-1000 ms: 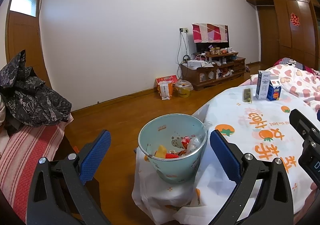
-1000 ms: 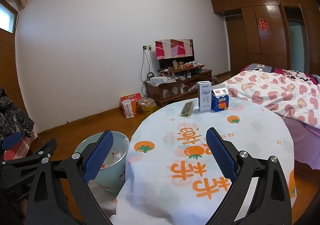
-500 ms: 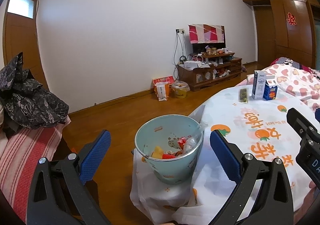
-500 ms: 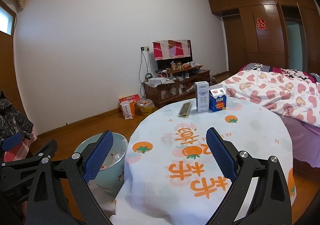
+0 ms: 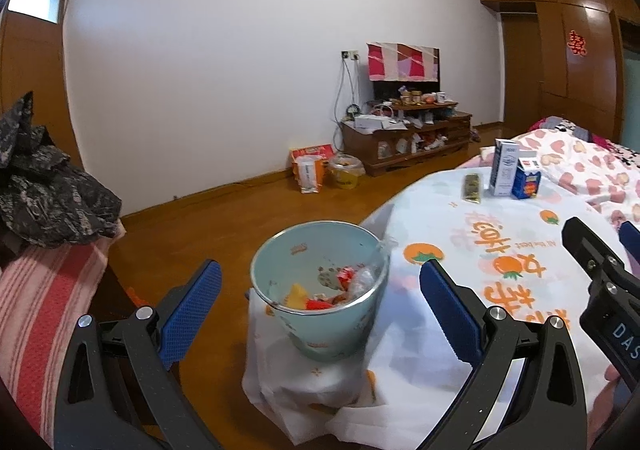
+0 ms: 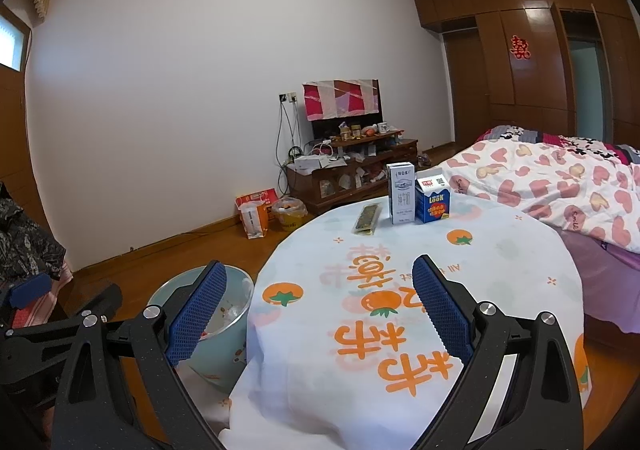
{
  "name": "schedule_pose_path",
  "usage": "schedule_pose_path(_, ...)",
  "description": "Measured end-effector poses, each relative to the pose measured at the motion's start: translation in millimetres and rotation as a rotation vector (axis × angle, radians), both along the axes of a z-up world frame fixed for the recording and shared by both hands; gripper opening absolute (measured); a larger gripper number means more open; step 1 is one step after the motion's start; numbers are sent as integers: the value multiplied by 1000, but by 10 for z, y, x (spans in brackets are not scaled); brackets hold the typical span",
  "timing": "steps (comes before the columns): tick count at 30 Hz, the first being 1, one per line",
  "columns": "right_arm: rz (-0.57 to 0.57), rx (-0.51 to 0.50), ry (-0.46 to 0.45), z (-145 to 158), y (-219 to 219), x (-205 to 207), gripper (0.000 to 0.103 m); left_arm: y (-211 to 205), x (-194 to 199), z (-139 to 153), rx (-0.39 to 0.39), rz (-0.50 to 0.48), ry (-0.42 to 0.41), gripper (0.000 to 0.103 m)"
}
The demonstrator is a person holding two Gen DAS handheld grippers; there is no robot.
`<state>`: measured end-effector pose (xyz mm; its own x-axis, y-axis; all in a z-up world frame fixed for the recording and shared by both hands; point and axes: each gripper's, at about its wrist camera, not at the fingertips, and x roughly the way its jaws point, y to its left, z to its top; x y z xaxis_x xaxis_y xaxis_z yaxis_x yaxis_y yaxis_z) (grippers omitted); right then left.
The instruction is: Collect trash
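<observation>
Left wrist view: left gripper (image 5: pixel 318 298) spread wide, empty, hovering before pale blue bin (image 5: pixel 320 334) with wrappers inside (bin standing on draped edge of tablecloth (image 5: pixel 460 250), just beside round table). Far across table: flat green packet (image 5: pixel 472 189), white carton (image 5: pixel 505 168), blue carton (image 5: pixel 527 182), all near one another.

Right wrist view: right gripper (image 6: pixel 318 308) likewise wide apart, gripping nothing, above tablecloth (image 6: pixel 500 262). Bin (image 6: pixel 218 362) low left, partly behind left finger. Packet (image 6: pixel 367 219), white carton (image 6: pixel 401 192), blue carton (image 6: pixel 433 200) at far table edge.

left gripper (image 5: pixel 320 296) | shifted slightly rightward | bin (image 5: pixel 320 290) now left of centre
</observation>
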<state>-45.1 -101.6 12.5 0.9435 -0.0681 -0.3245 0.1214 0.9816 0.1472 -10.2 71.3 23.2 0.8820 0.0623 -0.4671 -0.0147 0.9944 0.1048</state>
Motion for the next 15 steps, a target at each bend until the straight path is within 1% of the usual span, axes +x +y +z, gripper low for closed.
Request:
schedule_pose_path(10,-14,10,7,2,-11,-9,93,-34,25,-25,26,19,13,97)
schedule_pose_path(15,-26,18,12,-13,-31,-4,93,-7,51,-33,4,13,26,97)
